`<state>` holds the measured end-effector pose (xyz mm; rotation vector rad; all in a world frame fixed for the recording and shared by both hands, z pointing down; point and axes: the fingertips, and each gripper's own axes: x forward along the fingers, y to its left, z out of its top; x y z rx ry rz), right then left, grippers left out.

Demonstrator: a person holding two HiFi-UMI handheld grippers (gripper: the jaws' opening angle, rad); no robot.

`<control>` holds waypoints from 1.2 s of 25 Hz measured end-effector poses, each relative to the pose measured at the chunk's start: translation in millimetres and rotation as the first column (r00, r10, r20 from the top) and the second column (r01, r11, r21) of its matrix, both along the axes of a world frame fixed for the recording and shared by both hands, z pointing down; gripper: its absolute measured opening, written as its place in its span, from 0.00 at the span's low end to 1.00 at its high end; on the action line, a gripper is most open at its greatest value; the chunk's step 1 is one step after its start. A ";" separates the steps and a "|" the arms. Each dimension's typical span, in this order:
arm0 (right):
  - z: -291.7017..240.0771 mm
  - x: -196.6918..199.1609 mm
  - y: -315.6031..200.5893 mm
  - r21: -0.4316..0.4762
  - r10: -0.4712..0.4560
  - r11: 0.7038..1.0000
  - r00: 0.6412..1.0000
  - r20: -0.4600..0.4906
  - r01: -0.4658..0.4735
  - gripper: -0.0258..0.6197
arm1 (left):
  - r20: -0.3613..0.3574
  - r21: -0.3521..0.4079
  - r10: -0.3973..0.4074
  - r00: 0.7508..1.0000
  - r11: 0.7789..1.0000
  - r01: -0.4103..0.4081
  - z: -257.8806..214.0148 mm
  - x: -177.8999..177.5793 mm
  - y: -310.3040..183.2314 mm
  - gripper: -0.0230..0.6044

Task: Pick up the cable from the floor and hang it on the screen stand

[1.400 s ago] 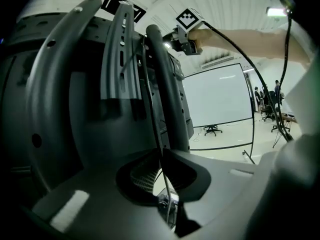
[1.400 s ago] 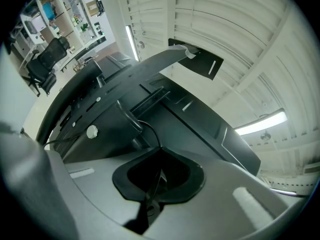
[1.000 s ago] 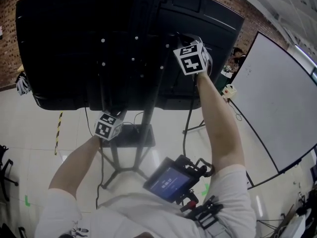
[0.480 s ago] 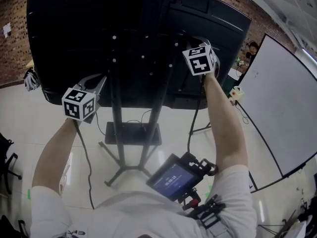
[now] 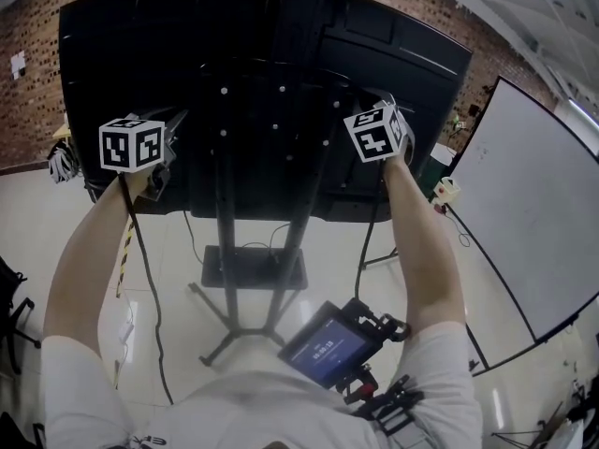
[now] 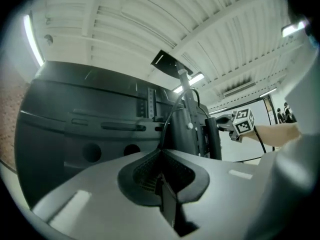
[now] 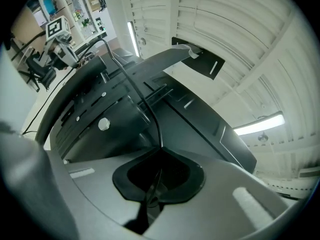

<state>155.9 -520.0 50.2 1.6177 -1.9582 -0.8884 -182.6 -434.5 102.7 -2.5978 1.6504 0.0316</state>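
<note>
The thin black cable (image 7: 131,86) stretches between my two grippers across the back of the black screen stand (image 5: 298,223). My left gripper (image 6: 161,151) is shut on it, level with the screen's (image 5: 140,73) left part, and the cable (image 6: 172,116) rises from the jaws toward the stand's column. My right gripper (image 7: 161,149) is shut on it too, up against the mount on the right. In the head view, loose lengths of cable (image 5: 142,269) hang down from each hand toward the floor. Each gripper view shows the other gripper's marker cube (image 6: 242,122).
A large whiteboard (image 5: 529,204) leans at the right. The stand's base plate (image 5: 253,267) and legs spread on the pale floor below. A tablet rig (image 5: 328,344) is strapped to the person's chest. A brick wall (image 5: 28,26) lies behind the screen.
My left gripper has risen from low beside the stand's pole, up and to the left to screen height, carrying the cable. The right gripper has stayed by the mount.
</note>
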 end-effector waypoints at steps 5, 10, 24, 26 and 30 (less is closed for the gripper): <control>1.2 -4.0 1.1 0.011 0.019 1.000 0.998 -0.060 -0.018 0.07 | -0.068 -0.137 -0.022 0.997 0.990 0.013 2.0 -16.3 -28.0 0.05; 3.3 -8.4 2.1 0.035 0.039 0.999 0.989 -0.139 -0.035 0.07 | -0.093 -0.197 -0.051 0.994 0.980 0.032 17.2 -26.1 -41.8 0.04; 5.4 -9.2 3.0 0.087 0.101 0.993 0.971 -0.218 -0.084 0.07 | -0.061 -0.197 -0.069 0.996 0.979 0.055 39.2 -33.6 -35.7 0.05; 6.7 -9.7 3.5 0.091 0.103 0.992 0.972 -0.210 -0.086 0.07 | -0.051 -0.187 -0.064 0.997 0.981 0.054 43.0 -30.8 -34.4 0.05; 9.8 -11.9 5.1 0.100 0.103 0.991 0.979 -0.176 -0.086 0.08 | -0.054 -0.173 -0.052 0.997 0.984 0.042 47.9 -24.4 -33.2 0.05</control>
